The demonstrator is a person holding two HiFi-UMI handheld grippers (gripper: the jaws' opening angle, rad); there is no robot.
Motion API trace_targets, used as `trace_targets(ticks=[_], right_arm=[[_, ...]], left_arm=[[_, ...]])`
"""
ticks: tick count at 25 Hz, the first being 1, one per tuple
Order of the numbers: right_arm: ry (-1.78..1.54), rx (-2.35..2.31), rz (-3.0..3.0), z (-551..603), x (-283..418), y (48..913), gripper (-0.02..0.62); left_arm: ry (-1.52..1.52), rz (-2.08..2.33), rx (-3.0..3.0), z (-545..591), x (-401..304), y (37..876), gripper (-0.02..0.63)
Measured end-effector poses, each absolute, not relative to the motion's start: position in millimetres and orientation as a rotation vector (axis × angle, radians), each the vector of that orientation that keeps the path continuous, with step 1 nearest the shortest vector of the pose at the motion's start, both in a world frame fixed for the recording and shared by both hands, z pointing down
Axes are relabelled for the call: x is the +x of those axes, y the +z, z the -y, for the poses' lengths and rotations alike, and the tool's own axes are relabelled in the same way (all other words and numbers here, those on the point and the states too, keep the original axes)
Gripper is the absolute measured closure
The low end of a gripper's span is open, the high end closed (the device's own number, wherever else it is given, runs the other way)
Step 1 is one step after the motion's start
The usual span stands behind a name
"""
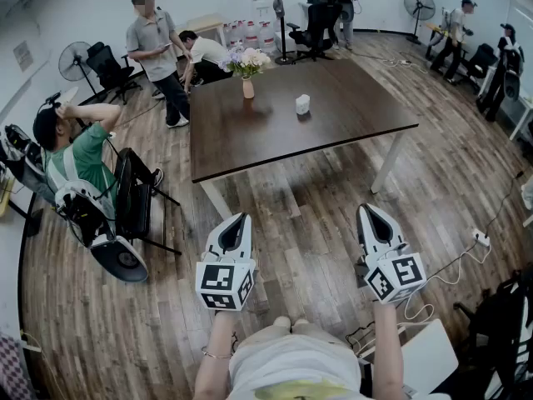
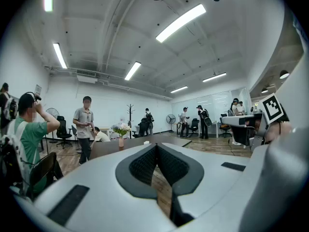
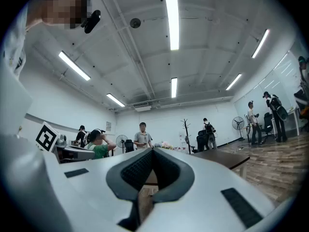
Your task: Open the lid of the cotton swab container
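Note:
The cotton swab container point(image 1: 302, 104) is a small white tub with its lid down, standing near the middle of the dark brown table point(image 1: 350, 132). Both grippers hang over the wooden floor, well short of the table's near edge and touching nothing. My left gripper point(image 1: 242, 217) points toward the table with its jaws together and nothing between them. My right gripper point(image 1: 364, 207) is likewise shut and empty. In the left gripper view the closed jaws point(image 2: 155, 146) face the table, and the right gripper view shows closed jaws point(image 3: 152, 150) too.
A vase of flowers point(image 1: 248, 82) stands at the table's far side. A seated person point(image 1: 79, 152) and black chairs point(image 1: 133, 194) are at the left, a standing person point(image 1: 154, 48) behind. A power strip and cable point(image 1: 480, 240) lie on the floor at the right.

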State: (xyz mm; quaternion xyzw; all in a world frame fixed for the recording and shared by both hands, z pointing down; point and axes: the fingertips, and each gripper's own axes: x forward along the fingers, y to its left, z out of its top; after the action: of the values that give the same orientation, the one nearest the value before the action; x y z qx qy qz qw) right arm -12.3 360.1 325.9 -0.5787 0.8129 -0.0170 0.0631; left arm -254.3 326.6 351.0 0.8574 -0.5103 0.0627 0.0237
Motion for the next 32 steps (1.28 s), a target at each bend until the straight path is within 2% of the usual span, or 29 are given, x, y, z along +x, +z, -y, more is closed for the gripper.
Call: trace_targets(ticks=[20, 32], right_arm=[[-0.124, -1.690, -2.485, -324.7, 0.9, 351.8, 0.574], [-0.182, -1.720, -2.458, -254.9, 21.2, 371.9, 0.574]], left_arm=[[0.184, 1.579, 2.589, -304.4, -229.8, 374.0, 0.584], [0.211, 1.548, 2.575, -231.8, -206.6, 393.1, 0.584]])
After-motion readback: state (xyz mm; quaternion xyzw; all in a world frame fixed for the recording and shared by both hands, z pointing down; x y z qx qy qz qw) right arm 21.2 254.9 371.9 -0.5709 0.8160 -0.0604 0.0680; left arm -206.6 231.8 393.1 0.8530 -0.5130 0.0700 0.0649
